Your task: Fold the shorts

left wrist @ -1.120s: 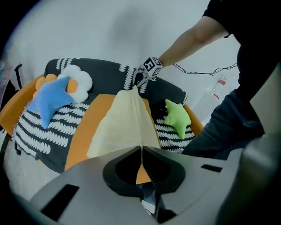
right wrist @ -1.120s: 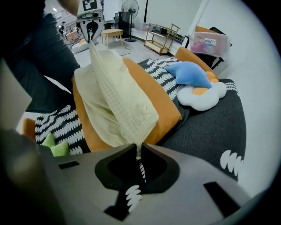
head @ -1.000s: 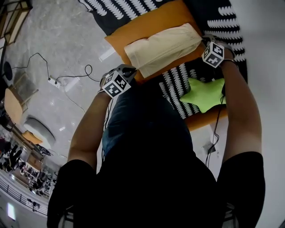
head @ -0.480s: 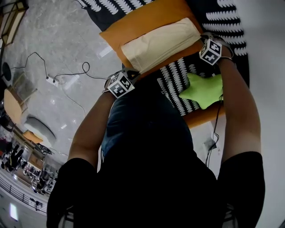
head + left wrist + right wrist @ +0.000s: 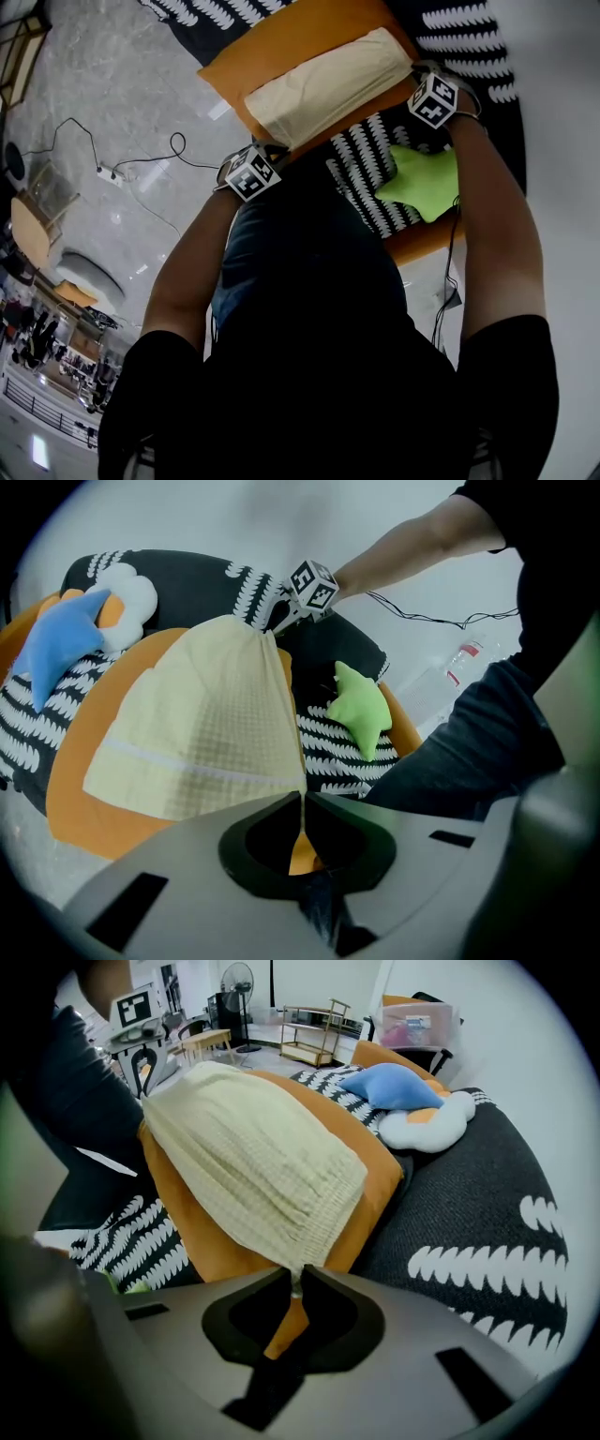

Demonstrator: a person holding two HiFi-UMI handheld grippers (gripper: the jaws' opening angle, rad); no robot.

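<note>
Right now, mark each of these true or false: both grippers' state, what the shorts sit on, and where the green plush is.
1. The left gripper is shut on a corner of the shorts. True.
2. The right gripper is open and clear of the shorts. False: its jaws are pinched on the edge of the waistband.
3. The shorts lie on the orange cushion. True.
4. The green star plush sits on top of the shorts. False: it lies on the patterned cover beside that cushion, apart from the shorts.
</note>
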